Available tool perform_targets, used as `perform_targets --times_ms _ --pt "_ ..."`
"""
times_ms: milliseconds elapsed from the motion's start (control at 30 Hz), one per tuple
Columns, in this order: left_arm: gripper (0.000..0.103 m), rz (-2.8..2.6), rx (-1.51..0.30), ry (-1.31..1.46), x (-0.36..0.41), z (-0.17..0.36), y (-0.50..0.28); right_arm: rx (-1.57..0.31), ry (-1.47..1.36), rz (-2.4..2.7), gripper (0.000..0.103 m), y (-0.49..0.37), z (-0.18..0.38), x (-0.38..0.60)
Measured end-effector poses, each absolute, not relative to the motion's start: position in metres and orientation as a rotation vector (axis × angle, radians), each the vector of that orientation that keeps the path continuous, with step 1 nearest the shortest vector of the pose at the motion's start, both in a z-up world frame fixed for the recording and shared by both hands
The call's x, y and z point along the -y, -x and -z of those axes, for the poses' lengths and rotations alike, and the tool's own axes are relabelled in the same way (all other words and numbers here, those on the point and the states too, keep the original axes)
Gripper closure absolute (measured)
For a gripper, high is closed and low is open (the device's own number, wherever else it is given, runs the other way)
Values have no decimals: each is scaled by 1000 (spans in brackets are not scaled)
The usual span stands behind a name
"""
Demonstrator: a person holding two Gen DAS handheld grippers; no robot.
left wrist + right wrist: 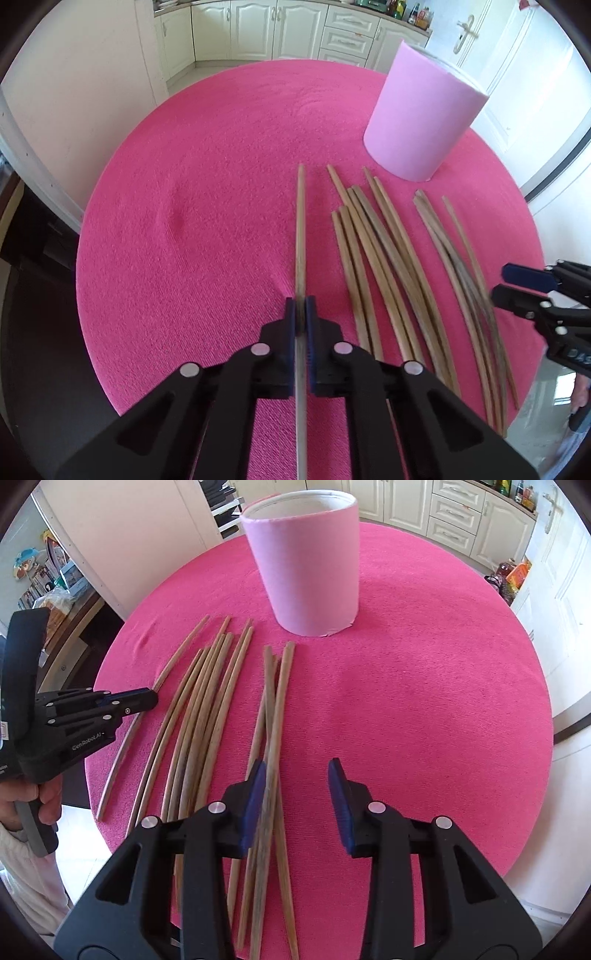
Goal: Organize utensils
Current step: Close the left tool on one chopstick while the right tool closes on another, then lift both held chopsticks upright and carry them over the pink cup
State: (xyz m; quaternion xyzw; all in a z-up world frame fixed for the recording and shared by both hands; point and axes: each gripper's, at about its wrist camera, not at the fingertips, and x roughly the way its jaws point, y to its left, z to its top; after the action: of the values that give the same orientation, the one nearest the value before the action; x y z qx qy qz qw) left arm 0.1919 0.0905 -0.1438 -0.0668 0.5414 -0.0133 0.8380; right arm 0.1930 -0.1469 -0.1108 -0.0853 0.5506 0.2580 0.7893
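- Left gripper (300, 310): blue-padded fingers are pinched on one slim wooden chopstick (301, 236), frame centre.
- Right gripper (297, 775): fingers are spread above loose chopsticks (275, 709).
- Pink cylindrical holder (310, 565) is seen upright at upper centre on the round, woven pink desk (424, 701).

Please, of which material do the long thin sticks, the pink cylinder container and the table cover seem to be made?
The long thin brown sticks look like unpolished wood or bamboo: matt, with streaky grain and slightly uneven colour. The pale pink cylinder container seems to be card or stiff board with a matt pink covering; its inside wall is whitish. The bright pink table cover appears to be woven cloth, with fine ribbed texture and small wrinkles.
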Motion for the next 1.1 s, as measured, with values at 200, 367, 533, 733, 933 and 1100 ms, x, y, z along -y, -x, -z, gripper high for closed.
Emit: perform_targets --times_ms 200,367,533,733,933,1100 --pt "97 38 -1093 194 -90 135 -177 -1189 174 -567 93 -196 117 135" --pt "97 52 -1005 231 -91 120 -165 -1154 165 -562 95 -194 114 129" --pt "97 107 -838 252 -89 91 -153 -1066 91 -586 96 -189 92 142" --pt "97 192 -601 258 -70 57 -143 -925 -17 -633 96 -184 55 161" --pt "97 274 -448 257 -46 33 -152 -797 -114 -676 96 -194 14 176" --pt "97 288 -313 223 -21 18 -168 -703 -149 -687 96 -208 -18 180"
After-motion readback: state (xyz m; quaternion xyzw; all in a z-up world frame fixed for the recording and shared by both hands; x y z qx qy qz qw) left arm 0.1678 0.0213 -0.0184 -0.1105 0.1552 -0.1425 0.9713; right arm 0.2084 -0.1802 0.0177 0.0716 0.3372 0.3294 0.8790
